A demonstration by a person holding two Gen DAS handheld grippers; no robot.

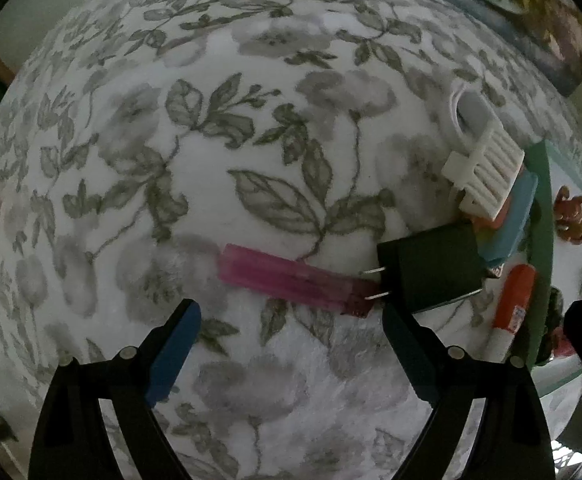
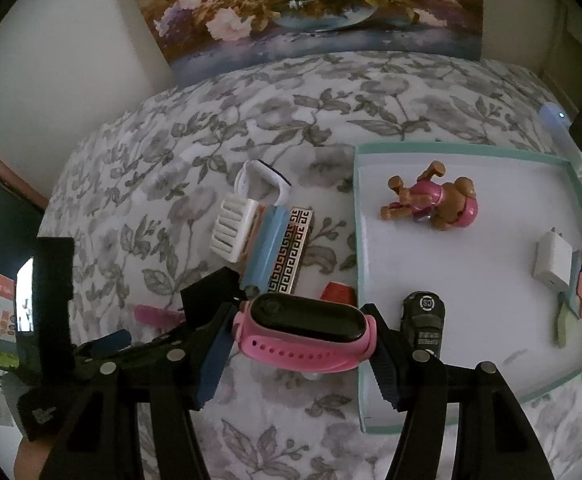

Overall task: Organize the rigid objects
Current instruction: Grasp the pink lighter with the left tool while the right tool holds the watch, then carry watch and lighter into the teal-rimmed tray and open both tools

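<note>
Pink watch (image 2: 305,334) level; black charger (image 1: 431,268) flat.

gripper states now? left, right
Left hand-held gripper: open, empty, above the pink lighter.
Right hand-held gripper: closed on the pink smartwatch.

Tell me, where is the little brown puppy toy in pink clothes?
In the right wrist view, the brown puppy toy in pink clothes lies on its side inside the white tray with a teal rim, near its far edge.

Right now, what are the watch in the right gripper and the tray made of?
Pink smartwatch: strap looks like matte silicone, with punched holes and a soft bend; the face is glossy black, glass or plastic. Tray: thin mint-edged walls and flat white floor suggest cardboard, possibly a box lid.
</note>
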